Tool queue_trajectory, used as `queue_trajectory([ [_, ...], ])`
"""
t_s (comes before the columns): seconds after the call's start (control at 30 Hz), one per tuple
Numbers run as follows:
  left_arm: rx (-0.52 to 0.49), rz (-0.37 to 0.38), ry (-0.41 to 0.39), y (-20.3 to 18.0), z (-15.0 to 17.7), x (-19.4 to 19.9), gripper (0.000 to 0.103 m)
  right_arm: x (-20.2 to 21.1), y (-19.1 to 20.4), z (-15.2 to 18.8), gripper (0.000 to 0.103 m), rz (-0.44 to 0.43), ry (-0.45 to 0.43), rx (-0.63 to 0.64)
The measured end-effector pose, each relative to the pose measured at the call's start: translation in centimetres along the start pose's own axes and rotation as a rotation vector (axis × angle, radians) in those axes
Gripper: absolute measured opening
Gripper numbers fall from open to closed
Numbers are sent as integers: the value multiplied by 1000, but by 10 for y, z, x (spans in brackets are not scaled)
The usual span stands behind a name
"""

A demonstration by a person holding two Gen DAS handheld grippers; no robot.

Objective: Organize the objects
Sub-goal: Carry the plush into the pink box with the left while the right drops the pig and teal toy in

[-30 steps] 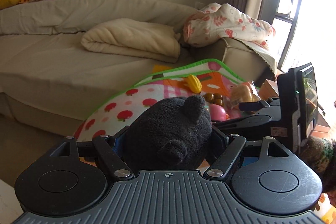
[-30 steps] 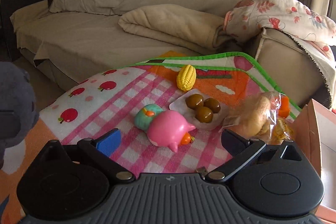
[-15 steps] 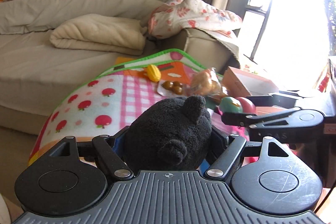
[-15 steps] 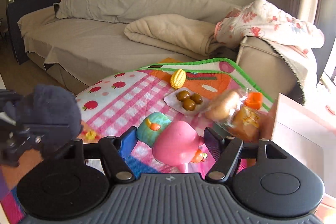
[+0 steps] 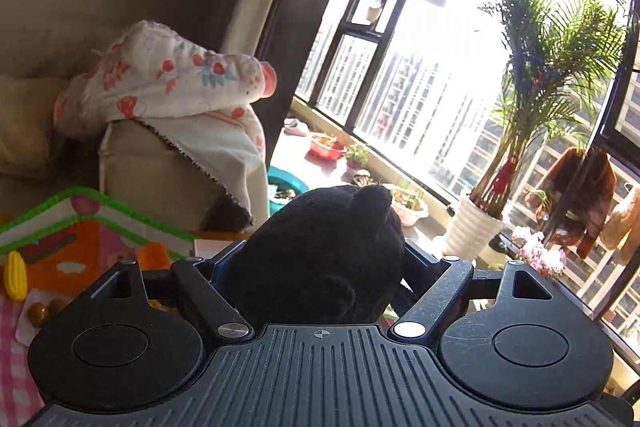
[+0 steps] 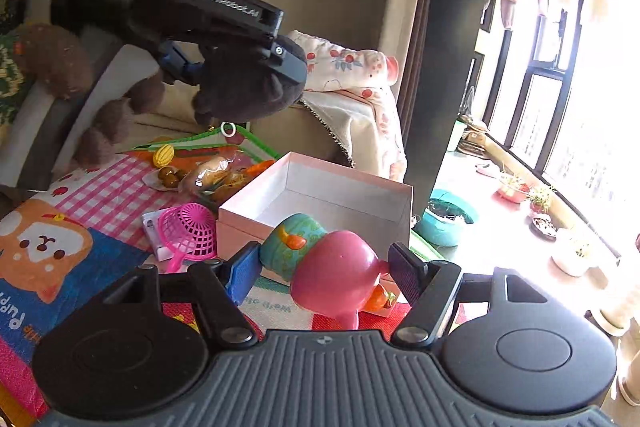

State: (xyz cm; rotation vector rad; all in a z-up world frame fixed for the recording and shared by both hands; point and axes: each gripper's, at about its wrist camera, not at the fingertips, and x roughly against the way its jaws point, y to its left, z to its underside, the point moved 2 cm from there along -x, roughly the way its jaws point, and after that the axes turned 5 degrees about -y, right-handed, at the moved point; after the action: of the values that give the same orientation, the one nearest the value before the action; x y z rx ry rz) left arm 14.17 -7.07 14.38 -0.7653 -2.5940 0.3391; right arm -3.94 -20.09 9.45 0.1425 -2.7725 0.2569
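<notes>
My left gripper (image 5: 320, 259) is shut on a black plush toy (image 5: 320, 247) with round ears, held high in the air. In the right wrist view the same gripper (image 6: 240, 75) carries the plush (image 6: 248, 91) above and behind an open pink box (image 6: 320, 199). My right gripper (image 6: 324, 267) is shut on a pink and teal toy bird (image 6: 324, 263), held just in front of the box's near wall.
A play mat (image 6: 100, 203) holds a yellow toy corn (image 6: 163, 155), a plate of brown balls (image 6: 168, 179), bagged toy food (image 6: 220, 175) and a pink net scoop (image 6: 188, 231). A sofa arm with floral cloth (image 6: 352, 99) stands behind. Potted plants (image 5: 476, 223) line the window sill.
Both grippers swung right and rose. The left view now faces the window instead of the mat. The right gripper carried the bird from the mat to the pink box.
</notes>
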Motion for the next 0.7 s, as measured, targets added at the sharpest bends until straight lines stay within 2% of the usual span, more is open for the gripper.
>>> queue_trajectory([
  [0.07,-20,-30,33,-3,5,-36,86,-4,-6,2,70,11,-2,-14],
  [0.17,-173,-140,152,-7,34,-89,85,-13,-11,4,70,17,1,-32],
  [0.23,-263,-181,184,-7,54,-104,78,-19,-13,4,70,23,5,-38],
  [0.3,-265,-171,177,-1,62,-102,74,-24,-14,4,70,26,7,-40],
  [0.47,-60,-122,27,28,39,-45,73,-38,-16,1,70,28,33,-45],
  [0.6,-4,-151,-34,61,30,12,73,-52,-21,-7,70,30,39,-65],
  [0.7,14,-187,-27,86,43,46,73,-72,-23,-23,70,25,29,-85],
])
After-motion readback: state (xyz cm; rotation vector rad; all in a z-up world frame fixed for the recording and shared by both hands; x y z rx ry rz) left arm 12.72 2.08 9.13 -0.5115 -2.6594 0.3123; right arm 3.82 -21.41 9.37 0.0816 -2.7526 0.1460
